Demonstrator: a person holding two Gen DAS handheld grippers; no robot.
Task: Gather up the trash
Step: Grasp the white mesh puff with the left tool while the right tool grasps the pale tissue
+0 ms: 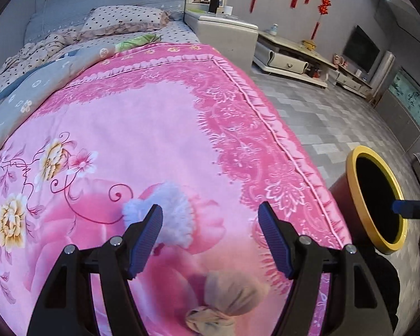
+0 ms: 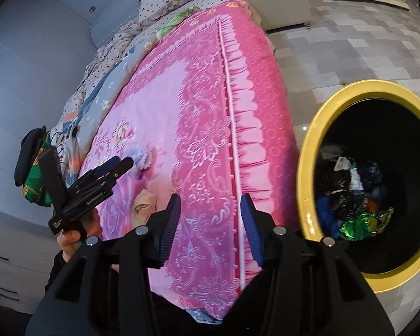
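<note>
A white fluffy ball [image 1: 169,210] lies on the pink floral bedspread [image 1: 142,128], just beyond my left gripper's left finger. A beige knotted cloth [image 1: 226,299] lies on the bedspread below and between the fingers. My left gripper [image 1: 211,215] is open and empty above the bed. A bin with a yellow rim [image 2: 310,168] stands on the floor beside the bed, with a green foil wrapper [image 2: 364,222] and dark trash inside. My right gripper [image 2: 211,207] is open and empty over the bed's edge, left of the bin. The left gripper also shows in the right wrist view [image 2: 120,163], near the fluffy ball [image 2: 140,154].
Polka-dot pillows [image 1: 123,21] and a grey quilt [image 1: 28,95] lie at the head of the bed. A white nightstand [image 1: 224,32] and a low TV cabinet [image 1: 291,56] stand along the wall. The floor has grey tiles [image 1: 322,117]. White drawers [image 2: 11,266] stand left of the bed.
</note>
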